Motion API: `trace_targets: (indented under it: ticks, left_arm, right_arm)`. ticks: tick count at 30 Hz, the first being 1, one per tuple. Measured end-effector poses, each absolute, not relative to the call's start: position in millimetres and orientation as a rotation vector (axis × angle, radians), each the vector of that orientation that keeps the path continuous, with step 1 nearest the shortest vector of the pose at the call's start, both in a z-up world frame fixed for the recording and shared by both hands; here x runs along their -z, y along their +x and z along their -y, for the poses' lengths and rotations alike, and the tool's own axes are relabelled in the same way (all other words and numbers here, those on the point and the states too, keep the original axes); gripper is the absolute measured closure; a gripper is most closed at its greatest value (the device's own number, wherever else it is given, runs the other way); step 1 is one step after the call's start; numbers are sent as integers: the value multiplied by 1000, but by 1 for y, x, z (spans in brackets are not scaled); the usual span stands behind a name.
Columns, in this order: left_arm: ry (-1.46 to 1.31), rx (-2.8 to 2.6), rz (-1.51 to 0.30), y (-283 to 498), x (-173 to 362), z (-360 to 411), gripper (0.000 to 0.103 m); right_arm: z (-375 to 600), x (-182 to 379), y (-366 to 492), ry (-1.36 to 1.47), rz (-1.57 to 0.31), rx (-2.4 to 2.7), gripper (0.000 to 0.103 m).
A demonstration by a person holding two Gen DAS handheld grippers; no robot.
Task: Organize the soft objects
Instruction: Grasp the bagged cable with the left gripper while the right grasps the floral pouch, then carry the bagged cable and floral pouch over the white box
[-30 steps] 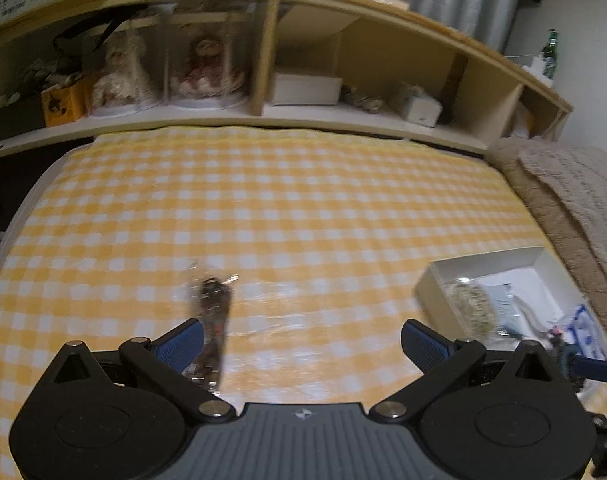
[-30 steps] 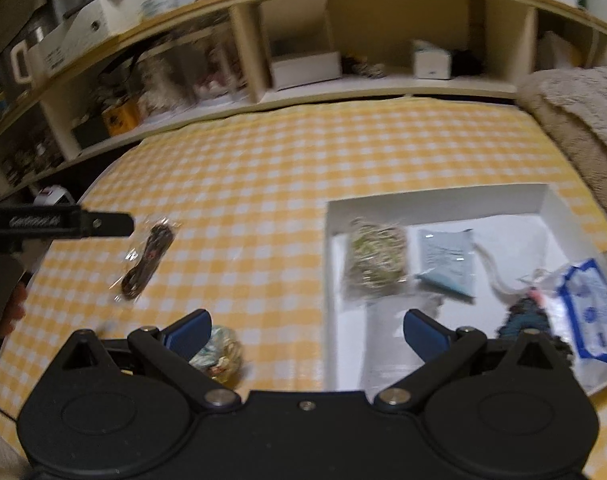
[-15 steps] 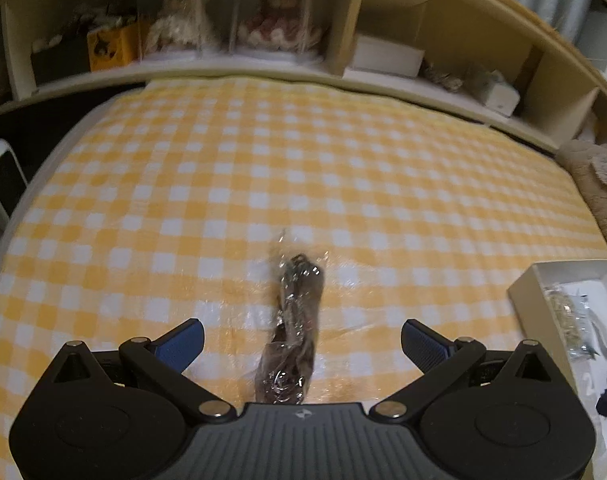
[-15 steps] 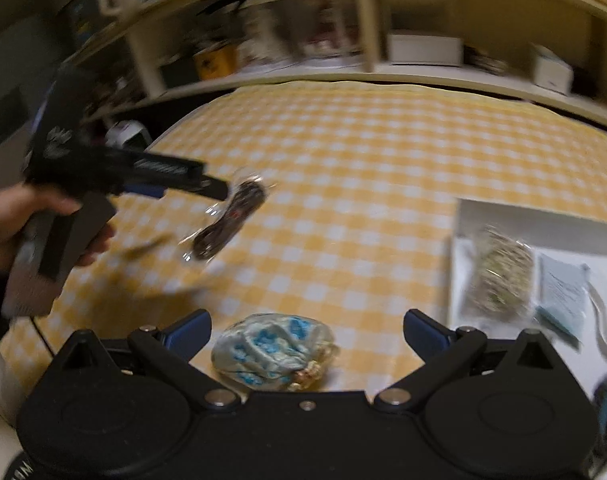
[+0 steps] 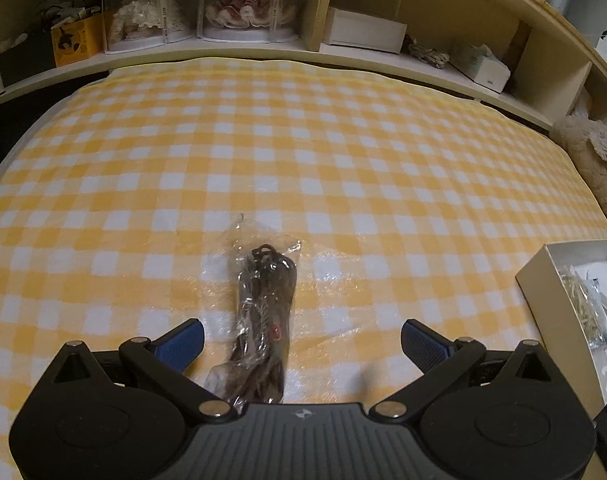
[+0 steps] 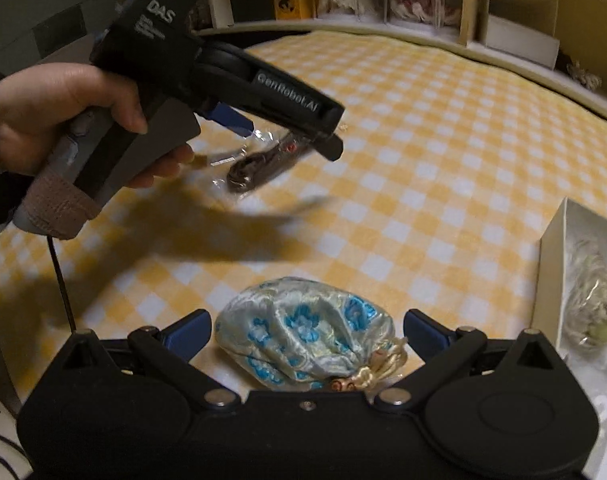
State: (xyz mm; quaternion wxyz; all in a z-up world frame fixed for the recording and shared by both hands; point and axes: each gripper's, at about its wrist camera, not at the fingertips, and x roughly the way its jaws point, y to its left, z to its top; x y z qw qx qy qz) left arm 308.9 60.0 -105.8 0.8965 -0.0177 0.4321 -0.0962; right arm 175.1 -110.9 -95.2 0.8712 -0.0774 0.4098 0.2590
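Note:
A clear plastic packet with a dark brown cord (image 5: 265, 312) lies on the yellow checked cloth (image 5: 303, 152). My left gripper (image 5: 303, 340) hovers open over its near end, the packet lying between the blue fingers and left of centre. The same packet (image 6: 259, 162) shows in the right wrist view under the left gripper (image 6: 287, 136), held by a hand (image 6: 59, 116). A pale satin pouch with blue flowers (image 6: 307, 332) lies between the open fingers of my right gripper (image 6: 305, 332). I cannot tell whether the pads touch it.
A white box (image 5: 551, 280) holding bagged items stands at the right; its wall (image 6: 547, 272) is close to the pouch. A wooden shelf unit (image 5: 323, 4) with dolls and boxes runs along the back. A beige blanket (image 5: 591, 152) lies far right.
Both grippers have swung left and lowered. The left one has closed in over the cord packet; the right one has come down around the satin pouch, away from the white box.

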Motion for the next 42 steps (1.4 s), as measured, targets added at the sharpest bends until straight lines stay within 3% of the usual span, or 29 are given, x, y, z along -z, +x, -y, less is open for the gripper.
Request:
trace_targets:
  ticks: [9, 17, 20, 28, 42]
  left_arm:
    - [-24, 197, -946, 317, 120, -53, 12]
    - [0, 176, -963, 315, 120, -52, 49]
    - [6, 172, -976, 314, 118, -52, 68]
    - [-11, 182, -998, 307, 117, -54, 75]
    - [-105, 219, -873, 280, 78, -44, 78]
  right_arm:
    - [110, 97, 181, -128, -905, -551, 22]
    - [114, 91, 178, -111, -921, -562, 29]
    - [119, 88, 179, -78, -908, -554, 30]
    - [126, 86, 177, -52, -903, -537, 33]
    - [148, 64, 174, 43, -826, -486, 34]
